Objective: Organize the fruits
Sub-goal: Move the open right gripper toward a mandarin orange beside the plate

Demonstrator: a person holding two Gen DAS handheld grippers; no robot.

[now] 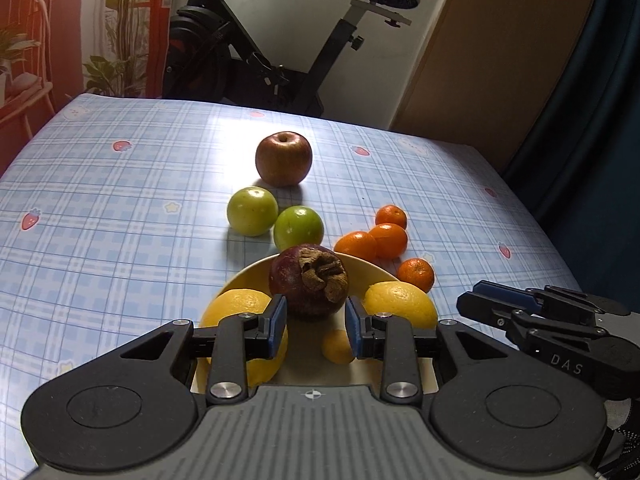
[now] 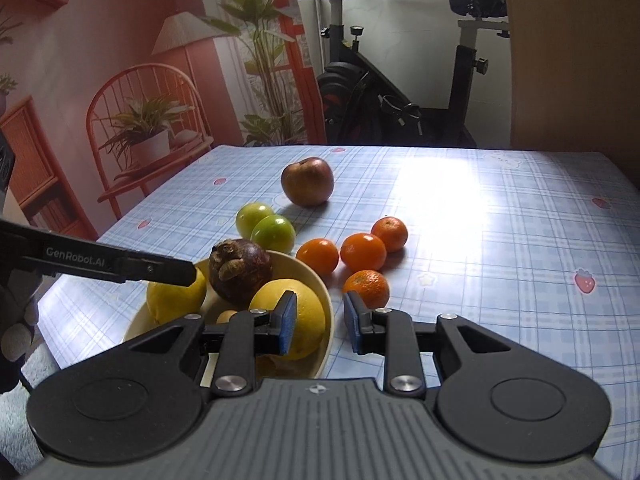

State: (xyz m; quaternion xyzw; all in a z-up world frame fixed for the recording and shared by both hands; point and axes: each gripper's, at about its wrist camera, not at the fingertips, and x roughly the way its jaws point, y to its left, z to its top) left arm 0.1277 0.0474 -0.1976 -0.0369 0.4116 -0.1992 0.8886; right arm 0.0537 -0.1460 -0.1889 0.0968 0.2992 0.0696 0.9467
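Yellow bowl (image 2: 326, 320) crowded | my left gripper (image 1: 316, 330) and right gripper (image 2: 320, 326) both empty, jaws narrow | risk: mangosteen (image 1: 308, 288) rolls out if nudged

Exercise bike (image 1: 276, 60) by white wall (image 1: 304, 8); plant mural (image 2: 132, 92) (orange-red); sunlit checked tablecloth (image 2: 480, 216).

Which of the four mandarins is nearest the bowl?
The lone mandarin beside the bowl's rim, closest to the right gripper; the other three sit farther back in a row.
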